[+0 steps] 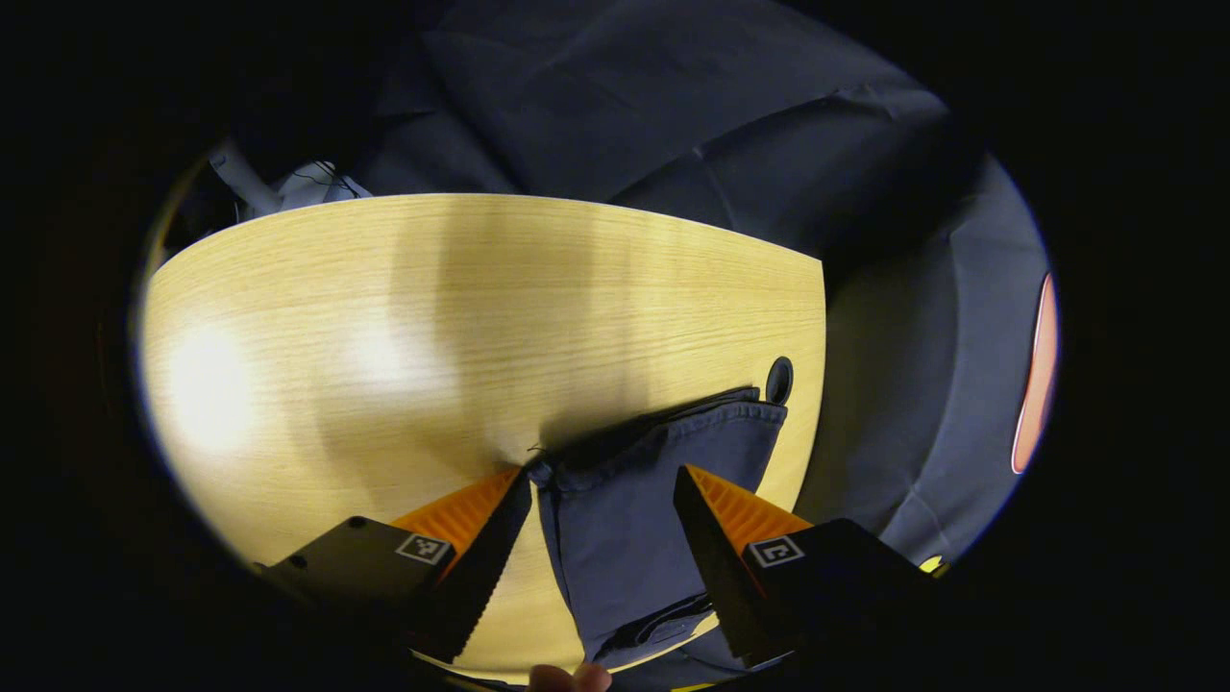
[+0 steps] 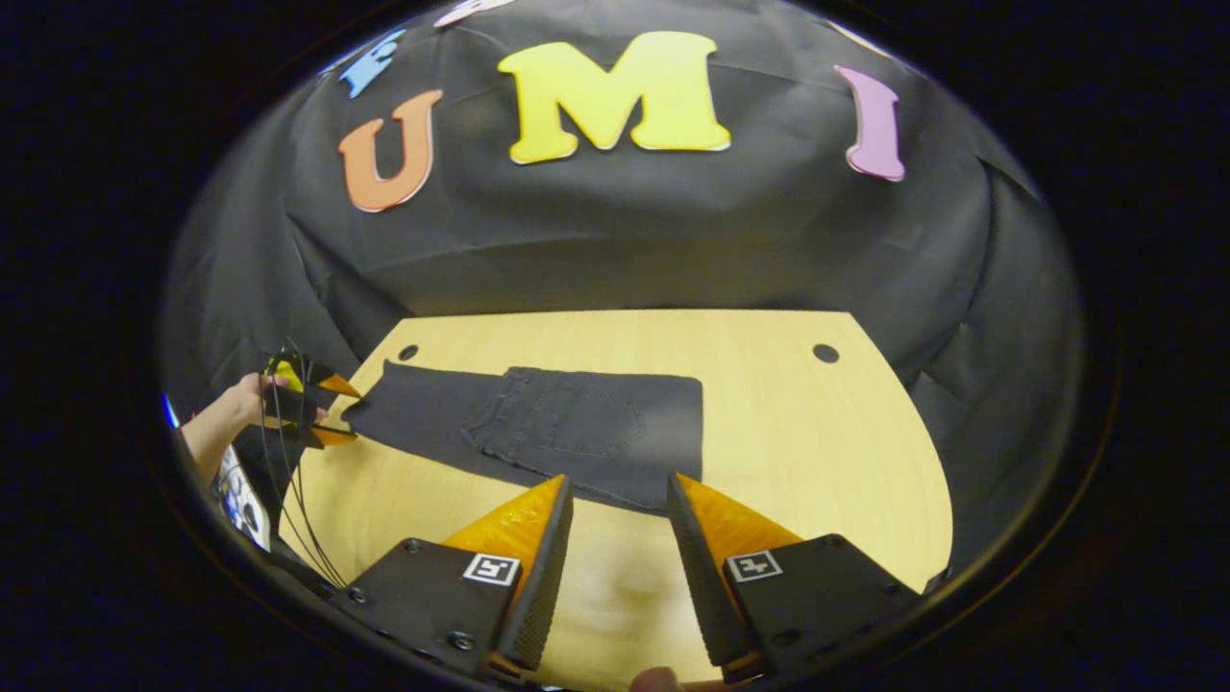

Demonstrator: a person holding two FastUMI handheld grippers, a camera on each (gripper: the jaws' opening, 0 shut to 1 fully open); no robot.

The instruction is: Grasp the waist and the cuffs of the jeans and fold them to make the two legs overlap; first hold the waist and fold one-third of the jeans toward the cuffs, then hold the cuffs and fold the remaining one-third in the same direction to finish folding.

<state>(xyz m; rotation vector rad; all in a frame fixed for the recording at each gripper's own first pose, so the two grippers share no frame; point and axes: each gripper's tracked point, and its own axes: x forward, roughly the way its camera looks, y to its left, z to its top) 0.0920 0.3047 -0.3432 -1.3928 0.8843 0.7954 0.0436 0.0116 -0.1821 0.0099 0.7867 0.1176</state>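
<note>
Two square black-and-white tags sit on the backs of the right gripper, one per finger, showing block patterns with no readable writing; its jaws stand apart over bare table with nothing between them, just short of the near edge of the jeans. Beyond them, in the right gripper view, the jeans lie flat on the wooden top, the waist part folded over onto the legs, a back pocket facing up. Farther left, at the cuff end, a hand holds the left gripper. In the left gripper view, the same kind of tags mark the left gripper's fingers, which are spread wide with the hemmed cuffs lying between them, near a round hole in the table.
</note>
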